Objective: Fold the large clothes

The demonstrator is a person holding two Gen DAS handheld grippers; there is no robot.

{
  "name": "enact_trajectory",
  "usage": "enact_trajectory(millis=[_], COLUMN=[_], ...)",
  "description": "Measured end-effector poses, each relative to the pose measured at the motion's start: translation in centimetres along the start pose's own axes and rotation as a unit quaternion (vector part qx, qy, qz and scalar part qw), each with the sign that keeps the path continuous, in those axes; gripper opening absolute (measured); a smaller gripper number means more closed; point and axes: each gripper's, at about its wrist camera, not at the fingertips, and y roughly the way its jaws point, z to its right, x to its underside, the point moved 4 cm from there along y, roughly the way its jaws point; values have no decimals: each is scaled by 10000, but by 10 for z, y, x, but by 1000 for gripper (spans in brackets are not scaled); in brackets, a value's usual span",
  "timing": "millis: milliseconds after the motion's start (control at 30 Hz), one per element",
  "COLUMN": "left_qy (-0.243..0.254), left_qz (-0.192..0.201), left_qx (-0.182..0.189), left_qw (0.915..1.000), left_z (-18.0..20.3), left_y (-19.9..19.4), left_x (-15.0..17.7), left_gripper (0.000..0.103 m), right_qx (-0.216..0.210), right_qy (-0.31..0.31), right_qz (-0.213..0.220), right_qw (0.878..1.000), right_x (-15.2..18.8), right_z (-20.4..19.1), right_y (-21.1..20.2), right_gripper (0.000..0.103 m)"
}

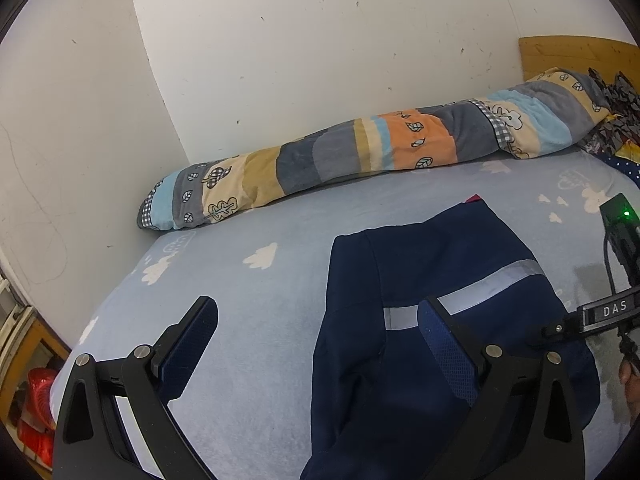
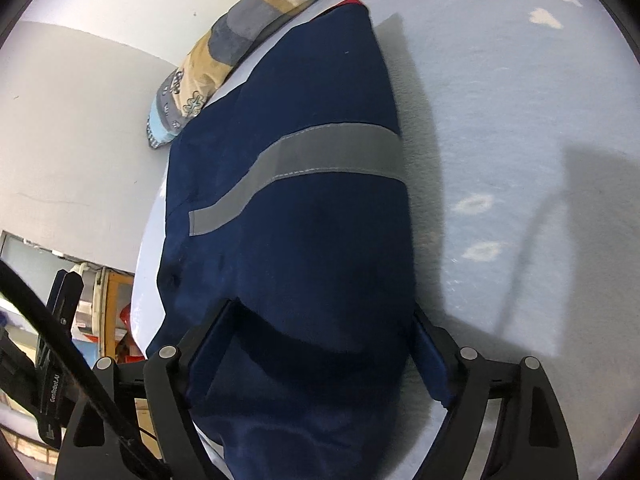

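Left edge of left wrist view: a shelf [image 1: 24, 364] with red stuff, then wall. Rolled quilt [image 1: 360, 148] lies along the wall at the bed's far side. Bed [image 1: 248, 320] has a pale blue cloud sheet.

Left gripper [image 1: 320, 344]: fingers wide apart, nothing between the pads but bare sheet and the garment's left edge. One finger sits over the sheet, the other over the cloth; can't tell if either touches.

Garment [image 1: 432, 280]: navy, grey reflective stripe [image 1: 480, 288], already folded into a long narrow strip, lying flat mid-bed, near the quilt but apart from it.

Right gripper [image 2: 320, 352]: fingers spread wide, straddling the strip's near end. Cloth lies between them and the pads don't look pressed on it, so no grip.

Stripe [image 2: 304, 168] runs across the strip in the right wrist view. Far right: bare sheet, gripper shadow.

Risks, judged:
- Right jaws close on the top layer only, so the lower layers stay down and the fold opens up.
- Jaws pinch the sheet along with the cloth and drag the bedding.
- Only one end lifted; the strip sags and skews, so the fold comes out uneven.
- Left gripper grabs the edge off-centre and the stacked layers slide apart.
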Motion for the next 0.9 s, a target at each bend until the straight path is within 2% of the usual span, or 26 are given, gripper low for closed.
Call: enact_trajectory(millis=[133,233,300,333,367,433,533,567,633,700,733,800,900], left_qy=[-93,-421,-835,-1116,-1407,-2145,-3218,-3613,-4038,-4189,-4176,-4041,-3862], left_qz=[-104,-477,-797,-1021,-1259,-1731,-2083,-2217,-2442,-2630,-2725,-2904,-3030], left_qx=[125,435,680,917,1158,1601,2052,2257,2464,2580,2629,2722,3052], left_qw=[9998,9970,9910,9842,9752,9478,9005,8772,8465,8300,8260,8236,8161], left_z=[-2,-13,-29,-38,-48,-72,-106,-116,-125,-125,-121,-111,-91], left_y=[2,15,27,35,44,64,88,98,112,123,128,135,140], left_x=[1,5,10,14,19,33,55,65,82,95,100,104,105], left_gripper=[100,100,100,100,100,100,100,100,100,100,100,100,100], right_qx=[56,252,341,405,499,633,1027,1188,1439,1727,1826,1923,1783], right_qy=[-231,-560,-721,-777,-822,-941,-1297,-1463,-1704,-1911,-1968,-1841,-1614], right_qz=[-2,-29,-18,16,60,140,329,405,514,488,472,370,325], right_qw=[9997,9981,9968,9962,9954,9935,9857,9812,9735,9650,9621,9632,9701], right_x=[-1,-1,0,0,0,0,3,4,5,6,7,7,3], right_z=[-8,-17,-20,-21,-23,-29,-48,-55,-64,-67,-65,-54,-44], right_y=[9,17,18,16,14,8,-1,-3,-7,-4,-2,2,4], right_gripper=[95,96,93,85,76,65,53,51,50,49,49,49,49])
